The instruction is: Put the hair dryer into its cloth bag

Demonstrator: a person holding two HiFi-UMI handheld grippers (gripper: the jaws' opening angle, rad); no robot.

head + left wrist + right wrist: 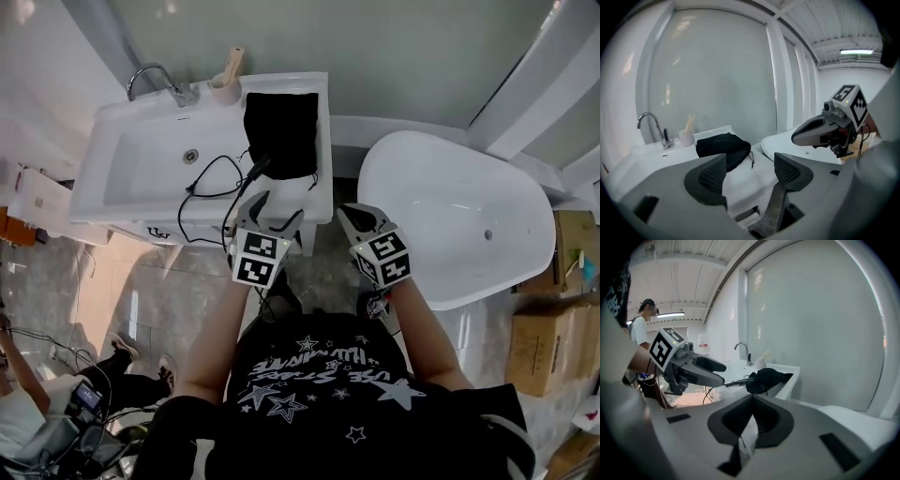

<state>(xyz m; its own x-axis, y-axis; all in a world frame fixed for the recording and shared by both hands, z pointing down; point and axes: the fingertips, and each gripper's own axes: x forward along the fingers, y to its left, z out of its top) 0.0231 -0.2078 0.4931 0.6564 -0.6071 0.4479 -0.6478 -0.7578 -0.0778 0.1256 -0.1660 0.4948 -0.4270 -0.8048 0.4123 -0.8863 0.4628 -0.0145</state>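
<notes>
The black cloth bag [281,131] lies bulging on the right side of the white sink counter [319,202]; it also shows in both gripper views [723,146] [768,378]. A black cord [211,183] comes out of the bag's near end and loops into the basin. The hair dryer's body is hidden, apparently inside the bag. My left gripper [275,214] [749,171] hovers open just in front of the counter's edge, nothing between its pads. My right gripper [349,216] [752,401] hangs to its right, shut and empty, apart from the bag.
A chrome faucet [155,80] and a cup with a wooden handle [225,84] stand at the sink's back. A white bathtub [450,216] sits to the right, with cardboard boxes [548,347] beyond it. Another person [28,412] and loose cables are at lower left.
</notes>
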